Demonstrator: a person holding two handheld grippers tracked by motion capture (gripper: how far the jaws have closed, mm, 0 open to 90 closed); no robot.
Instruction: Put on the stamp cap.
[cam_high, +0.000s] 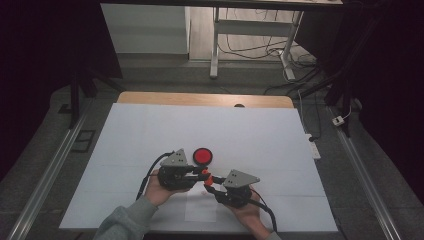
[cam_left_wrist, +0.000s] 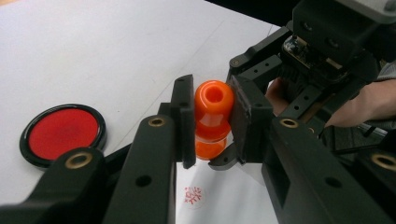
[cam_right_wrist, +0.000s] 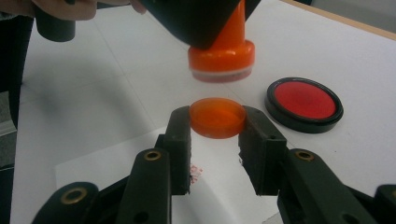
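Observation:
My left gripper (cam_high: 201, 172) is shut on the waisted handle of an orange stamp (cam_left_wrist: 213, 112), holding it upright above the table. Just below the stamp's base (cam_right_wrist: 223, 53), my right gripper (cam_right_wrist: 215, 128) is shut on the stamp's round orange cap (cam_right_wrist: 217, 116); a small gap separates cap and stamp. In the high view the two grippers meet tip to tip near the table's front, the right gripper (cam_high: 210, 183) slightly nearer the person. A round red ink pad (cam_high: 203, 156) in a black case lies open on the table just behind them.
A white sheet (cam_high: 150, 130) covers the table. A small piece of paper (cam_high: 200, 210) lies under the grippers and bears a red stamp mark (cam_left_wrist: 192, 194). The wooden table edge (cam_high: 200, 98) shows at the back, and desk legs and cables stand beyond it.

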